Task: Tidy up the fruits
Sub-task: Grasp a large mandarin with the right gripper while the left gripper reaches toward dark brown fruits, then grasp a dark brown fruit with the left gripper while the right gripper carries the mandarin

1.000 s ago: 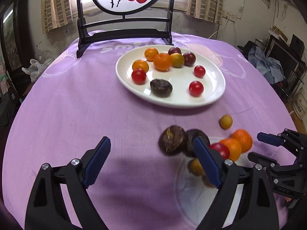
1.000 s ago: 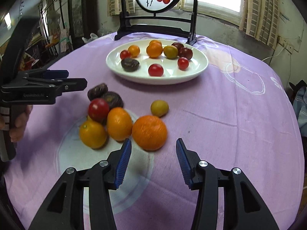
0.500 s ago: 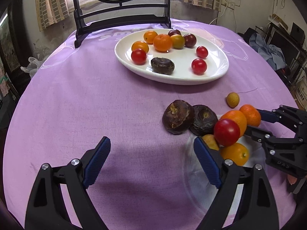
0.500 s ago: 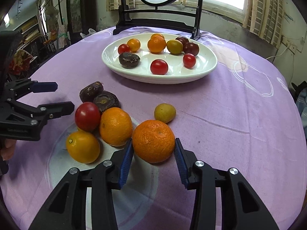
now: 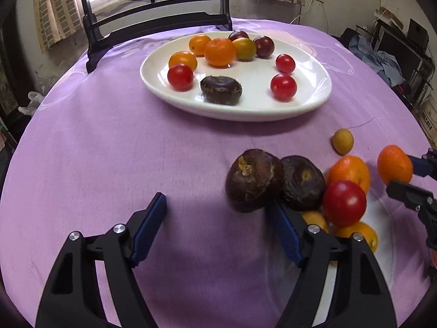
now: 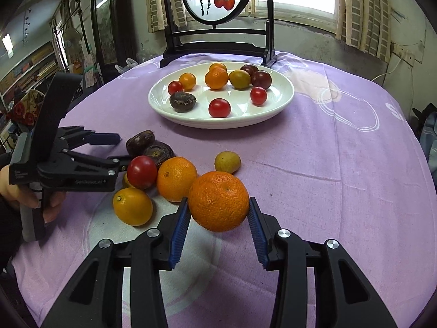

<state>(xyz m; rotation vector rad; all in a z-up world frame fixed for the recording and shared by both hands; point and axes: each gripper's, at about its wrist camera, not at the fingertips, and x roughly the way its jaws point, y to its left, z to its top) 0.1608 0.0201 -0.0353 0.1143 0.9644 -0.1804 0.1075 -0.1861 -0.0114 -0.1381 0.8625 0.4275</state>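
On a purple tablecloth (image 6: 314, 169), the left gripper (image 5: 218, 218) hovers with jaws wide apart and empty; the nearest dark brown water chestnut (image 5: 252, 180) lies ahead, just inside its right finger. The right gripper (image 6: 218, 218) has its jaws clamped on the mandarin (image 6: 218, 201), with the white plate (image 6: 284, 104) straight ahead.

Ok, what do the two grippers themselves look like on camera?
Both match: the left gripper and right gripper have matte black angular frames, silver round bolts and ribbed blue finger pads. Small white lettering, unreadable, marks the left one's side. A bare hand shows; no cables.
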